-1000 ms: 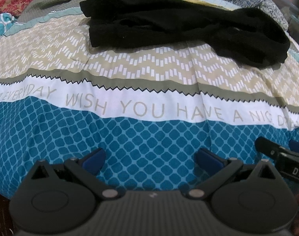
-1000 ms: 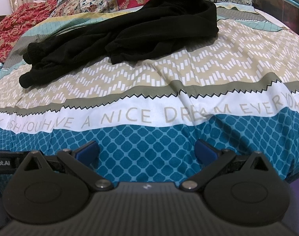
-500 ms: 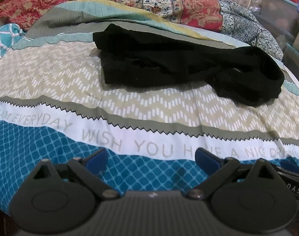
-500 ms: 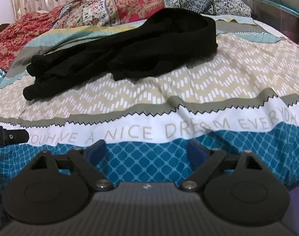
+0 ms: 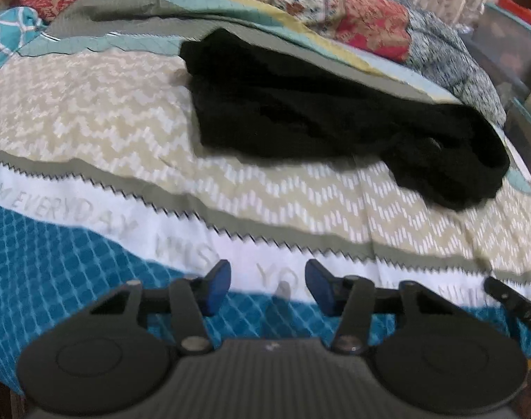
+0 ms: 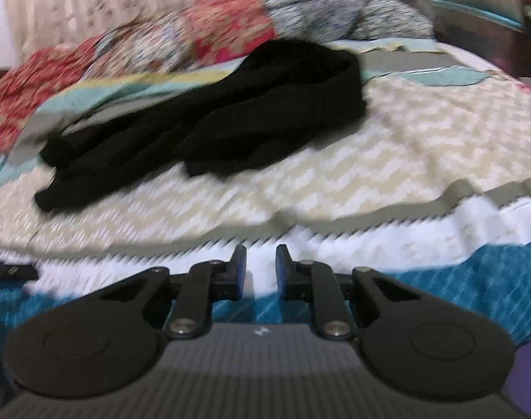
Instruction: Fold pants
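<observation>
Both claws have just been closing on empty air, with nothing between their pads. The left claw (image 5: 267, 288) stands half open; the right claw (image 6: 261, 269) leaves only a narrow gap. Neither touches anything. The pants (image 5: 335, 115) lie rumpled on the bed (image 5: 91, 111), well ahead of both, so folding has not begun.
</observation>
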### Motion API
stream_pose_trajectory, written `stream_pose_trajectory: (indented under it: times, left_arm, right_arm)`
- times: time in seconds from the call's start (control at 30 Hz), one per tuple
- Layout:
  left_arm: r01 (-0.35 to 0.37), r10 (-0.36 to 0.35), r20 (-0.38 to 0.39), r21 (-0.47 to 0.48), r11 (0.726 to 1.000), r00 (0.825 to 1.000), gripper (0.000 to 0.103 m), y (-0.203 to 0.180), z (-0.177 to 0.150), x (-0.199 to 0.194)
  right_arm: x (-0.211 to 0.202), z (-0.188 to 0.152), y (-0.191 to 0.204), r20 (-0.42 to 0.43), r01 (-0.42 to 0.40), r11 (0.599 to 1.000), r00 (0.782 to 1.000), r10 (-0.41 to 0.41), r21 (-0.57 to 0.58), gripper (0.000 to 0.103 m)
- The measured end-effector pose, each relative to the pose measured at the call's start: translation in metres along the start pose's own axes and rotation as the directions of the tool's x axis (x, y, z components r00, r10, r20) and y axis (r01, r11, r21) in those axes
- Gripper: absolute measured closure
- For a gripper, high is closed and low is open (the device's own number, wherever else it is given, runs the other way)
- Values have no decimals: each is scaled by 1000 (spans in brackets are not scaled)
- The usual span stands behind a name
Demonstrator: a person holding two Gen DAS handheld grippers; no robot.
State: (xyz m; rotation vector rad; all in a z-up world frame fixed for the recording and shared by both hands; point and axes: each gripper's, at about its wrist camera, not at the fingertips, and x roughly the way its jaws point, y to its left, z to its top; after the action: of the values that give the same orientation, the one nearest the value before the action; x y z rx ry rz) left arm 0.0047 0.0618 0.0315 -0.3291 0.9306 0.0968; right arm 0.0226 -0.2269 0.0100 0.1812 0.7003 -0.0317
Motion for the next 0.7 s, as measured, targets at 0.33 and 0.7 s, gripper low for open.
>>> stream_pose_trajectory:
  times: [0.33,0.7]
  left_arm:
    - [-16,19,50,-62,998,999,51,30,49,13]
    - [-7,8,6,-148,989,1000,24,25,96,90]
  right_arm:
    - [17,41,-47,21,22,989,999,-26,144,73]
    - [60,58,-38,-27,-118,971,992,126,207,45]
